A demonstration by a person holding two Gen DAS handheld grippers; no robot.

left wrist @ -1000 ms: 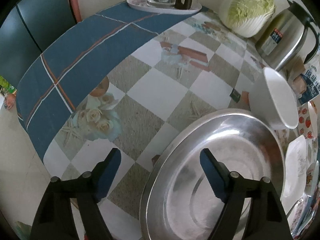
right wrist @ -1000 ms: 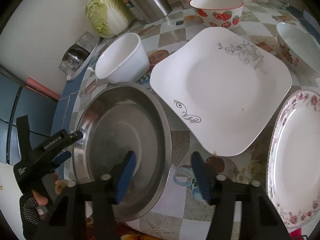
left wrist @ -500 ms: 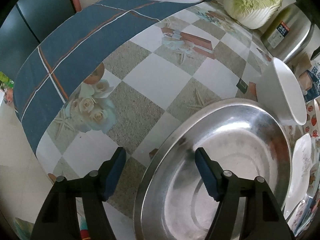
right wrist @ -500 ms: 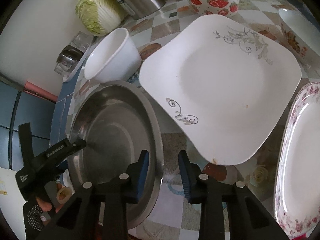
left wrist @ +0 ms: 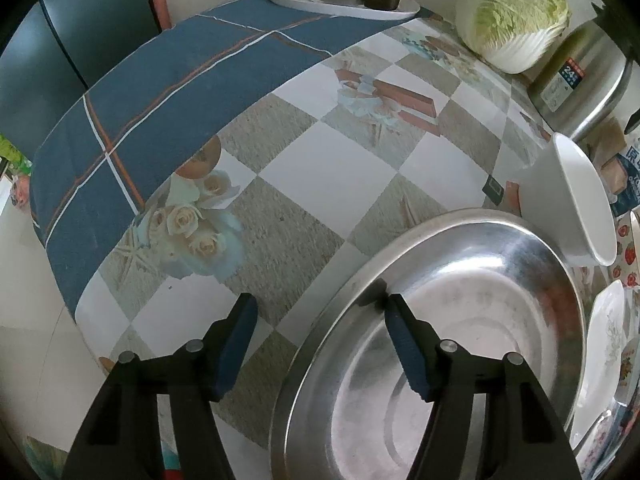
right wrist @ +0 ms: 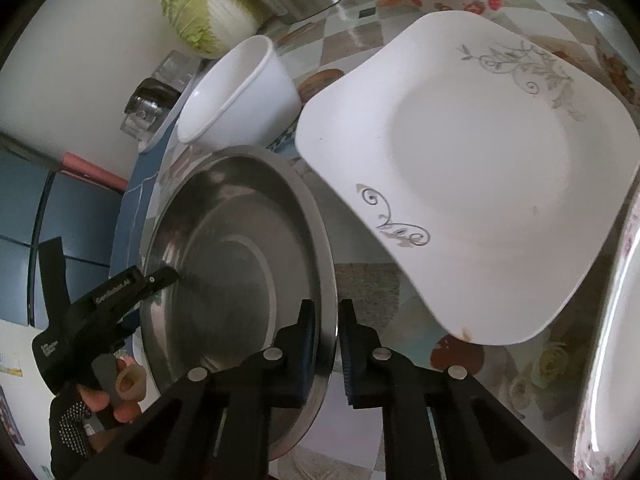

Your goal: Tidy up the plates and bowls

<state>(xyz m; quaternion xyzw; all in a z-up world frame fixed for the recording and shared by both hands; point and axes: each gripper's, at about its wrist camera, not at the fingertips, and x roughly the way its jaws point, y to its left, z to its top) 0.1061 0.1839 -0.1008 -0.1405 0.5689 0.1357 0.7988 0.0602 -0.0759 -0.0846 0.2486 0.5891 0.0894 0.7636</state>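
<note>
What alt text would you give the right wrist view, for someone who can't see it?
The right gripper is shut on the near rim of a steel basin; the left gripper straddles its far rim, jaws closing. A white bowl and a square white plate sit beyond on the checked tablecloth.

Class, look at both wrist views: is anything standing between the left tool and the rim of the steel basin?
Nothing visible does. The left tool straddles the steel basin rim with its jaws closing, pads not yet pressing. The right tool is shut on the opposite rim.
</note>
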